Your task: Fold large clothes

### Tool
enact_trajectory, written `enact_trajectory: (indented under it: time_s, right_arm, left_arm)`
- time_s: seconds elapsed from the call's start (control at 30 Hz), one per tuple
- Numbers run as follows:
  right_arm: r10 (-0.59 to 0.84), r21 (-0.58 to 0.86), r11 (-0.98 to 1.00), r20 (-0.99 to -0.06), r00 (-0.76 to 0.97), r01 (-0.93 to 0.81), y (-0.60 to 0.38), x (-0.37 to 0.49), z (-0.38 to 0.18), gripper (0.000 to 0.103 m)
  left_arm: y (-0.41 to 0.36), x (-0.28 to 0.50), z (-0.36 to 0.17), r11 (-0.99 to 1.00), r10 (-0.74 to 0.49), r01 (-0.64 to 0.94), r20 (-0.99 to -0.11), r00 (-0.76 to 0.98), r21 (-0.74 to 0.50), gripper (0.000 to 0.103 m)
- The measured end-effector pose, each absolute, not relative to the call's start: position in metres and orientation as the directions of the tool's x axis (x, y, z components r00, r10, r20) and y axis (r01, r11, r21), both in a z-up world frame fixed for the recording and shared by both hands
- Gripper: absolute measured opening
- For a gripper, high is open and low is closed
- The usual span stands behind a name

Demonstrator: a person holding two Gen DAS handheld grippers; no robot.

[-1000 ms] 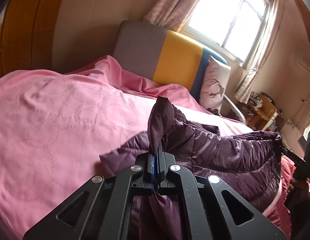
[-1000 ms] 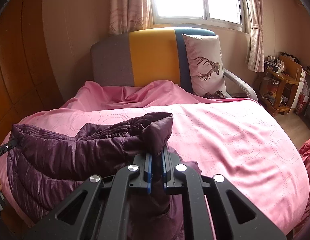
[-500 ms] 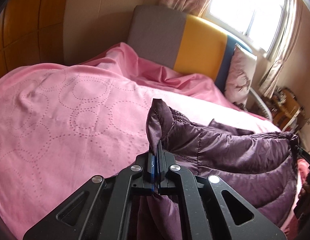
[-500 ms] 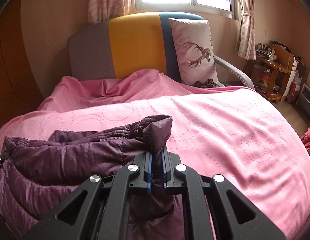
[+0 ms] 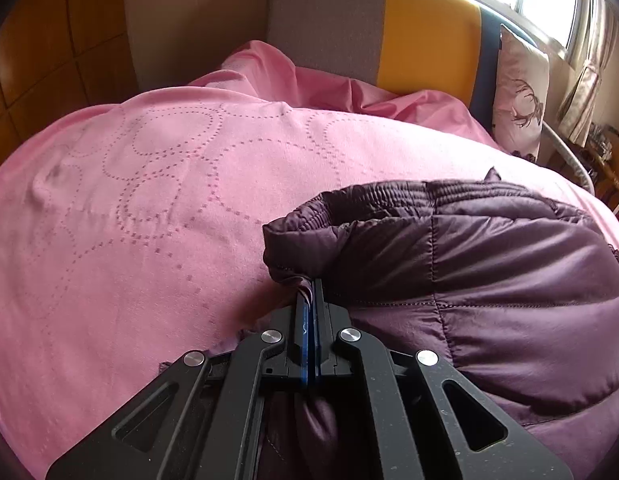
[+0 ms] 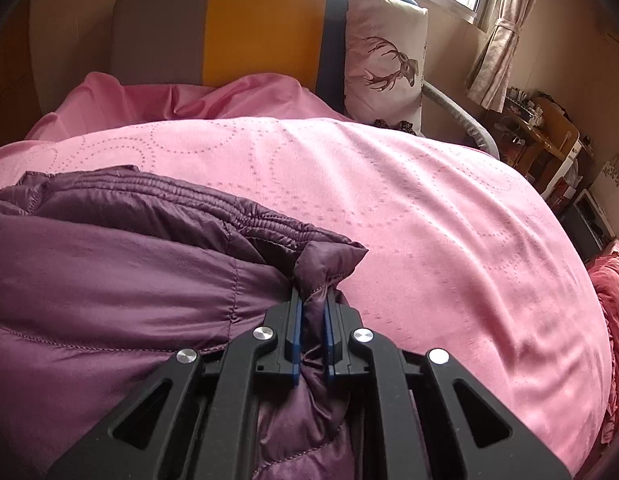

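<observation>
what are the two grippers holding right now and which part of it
Both hold the purple puffer jacket: the left gripper pinches one corner of its ribbed-edge end, the right gripper the other corner.

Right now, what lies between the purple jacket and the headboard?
Only pink bedspread, flat behind the purple jacket and bunched into folds against the headboard. Both wrist views show this; the deer pillow leans off to the right side.

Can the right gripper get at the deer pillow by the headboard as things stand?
Probably not. The right gripper has its jaws shut on a corner of the purple jacket, and the deer pillow stands far across the pink bedspread. Nothing blocks the path.
</observation>
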State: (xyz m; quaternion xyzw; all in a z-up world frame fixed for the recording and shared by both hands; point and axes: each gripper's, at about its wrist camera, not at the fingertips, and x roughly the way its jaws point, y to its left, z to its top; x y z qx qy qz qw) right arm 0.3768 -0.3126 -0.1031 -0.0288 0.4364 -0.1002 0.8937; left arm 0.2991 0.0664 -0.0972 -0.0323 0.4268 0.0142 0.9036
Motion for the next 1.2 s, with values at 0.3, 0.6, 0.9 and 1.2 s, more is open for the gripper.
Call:
enact_trajectory:
  time_s: [0.3,0.6,0.9,1.2]
  right_arm:
    - [-0.147,-0.058,0.984,-0.793,0.59,0.167,-0.329,0.375,-0.099,0.019]
    - [-0.048,0.076,0.988,-0.692,0.721,0.138,-0.319,0.301,-0.039,0.053]
    - [-0.027,0.096,0.986,-0.701,0.712,0.133,-0.309,0.263,-0.066,0.059]
    - [0.039,0.17,0.979,-0.702,0.712,0.113,-0.312,0.265,-0.094,0.059]
  left_arm:
    - [0.069,0.296,-0.09,0.995,0.05,-0.102,-0.78,0.623,-0.018,0.016]
    - [0.04,0.228,-0.021,0.991,-0.007,-0.081,-0.638,0.77,-0.109,0.042]
    - [-0.08,0.217,-0.041,0.985,-0.175,0.132,-0.67,0.722,-0.115,0.042]
    - [-0.097,0.228,-0.097,0.994,-0.094,0.111,-0.733,0.674,-0.025,0.042]
